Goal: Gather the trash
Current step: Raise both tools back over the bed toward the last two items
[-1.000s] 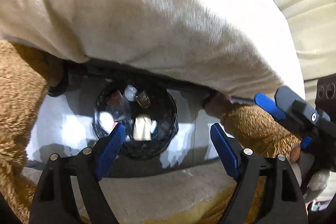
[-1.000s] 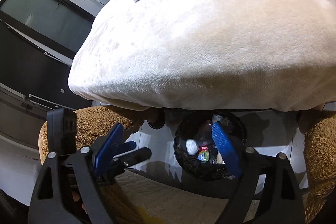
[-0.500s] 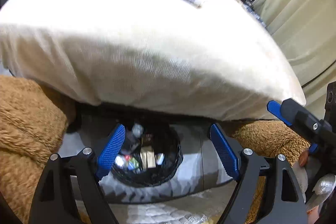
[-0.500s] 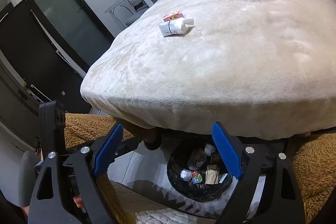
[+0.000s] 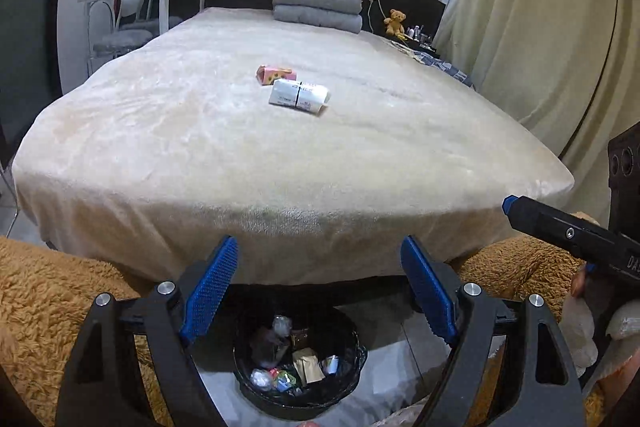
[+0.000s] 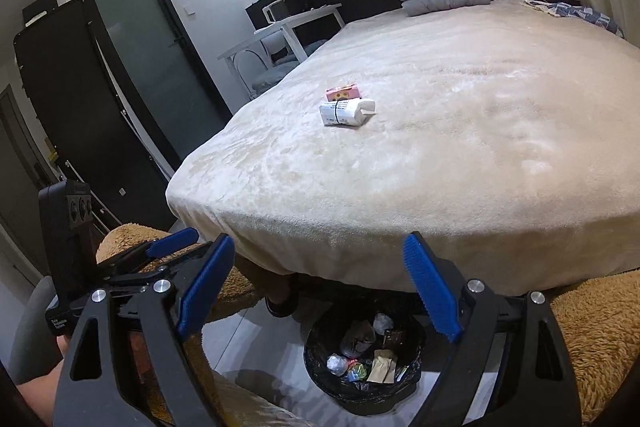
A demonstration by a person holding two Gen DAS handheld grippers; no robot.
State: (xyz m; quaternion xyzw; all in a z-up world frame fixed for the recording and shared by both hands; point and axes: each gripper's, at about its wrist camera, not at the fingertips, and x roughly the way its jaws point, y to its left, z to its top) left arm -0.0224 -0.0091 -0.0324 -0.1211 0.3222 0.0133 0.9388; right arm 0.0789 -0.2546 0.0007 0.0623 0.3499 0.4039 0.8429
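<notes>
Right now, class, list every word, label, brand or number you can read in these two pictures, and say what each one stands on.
"DAS": white letters, cut off by the frame edge, on the black body of the right gripper.
White carton with black print: lines of text, too small to read.
Pink carton: pattern only, no readable words.
Left gripper's white label: blurred, unreadable.

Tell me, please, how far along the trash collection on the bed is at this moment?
Done: the black bin on the floor at the foot of the bed already holds several wrappers and crumpled scraps. In hand: nothing; the left gripper and right gripper are both open and empty. Left: the white carton and the pink box beside it, lying on the blanket.
</notes>
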